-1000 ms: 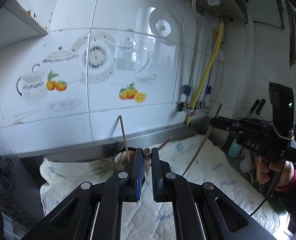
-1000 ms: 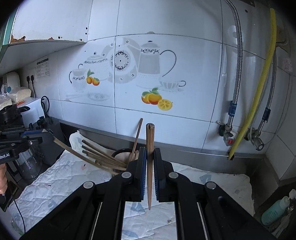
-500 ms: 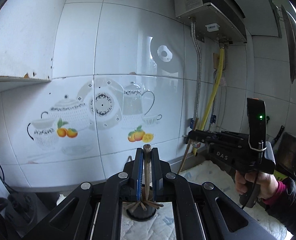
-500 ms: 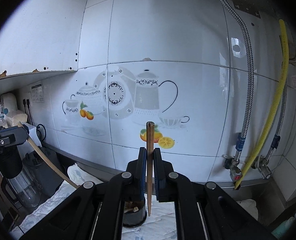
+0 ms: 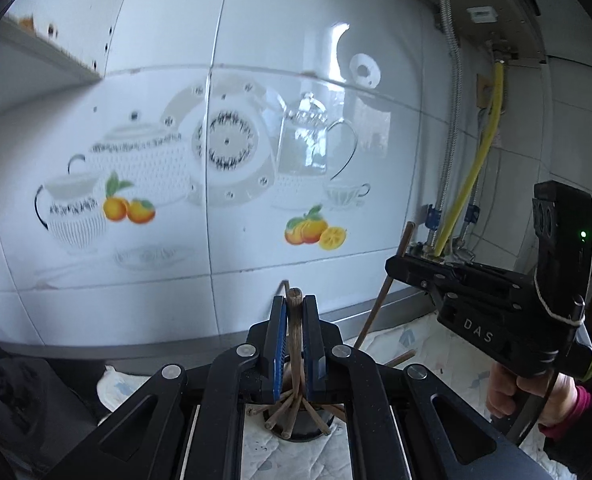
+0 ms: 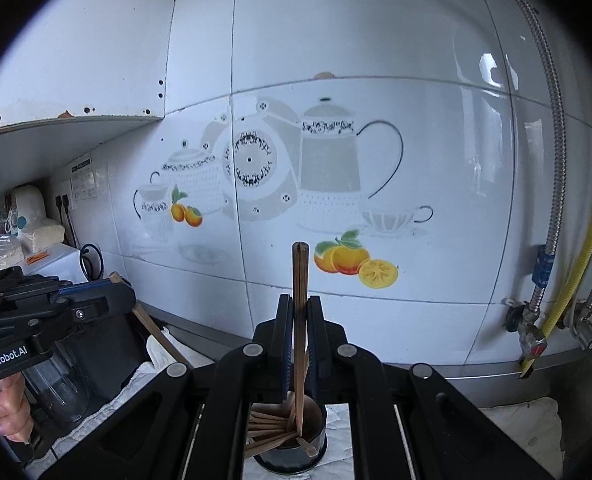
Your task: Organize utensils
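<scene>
My left gripper (image 5: 295,304) is shut on a brown wooden chopstick (image 5: 295,332) that stands nearly upright between its blue pads. Right below it a dark round cup (image 5: 296,428) holds several chopsticks fanned out. My right gripper (image 6: 299,304) is shut on another upright chopstick (image 6: 300,280), whose lower end reaches into the same cup (image 6: 292,456). Each view also shows the other tool: the right gripper (image 5: 396,268) with its slanted chopstick (image 5: 384,296), and the left gripper (image 6: 116,296) with its chopstick (image 6: 156,332).
The cup stands on a white quilted cloth (image 5: 408,344) against a tiled wall with a teapot print (image 6: 328,176). A yellow hose (image 6: 568,292) and metal pipes hang at the right. A clear jar (image 6: 60,392) and dark appliance (image 5: 20,396) are at the left.
Both grippers have moved in towards the wall with their chopsticks. The cup, a little ahead a second ago, now lies right under both pairs of jaws. Both grips are unchanged.
</scene>
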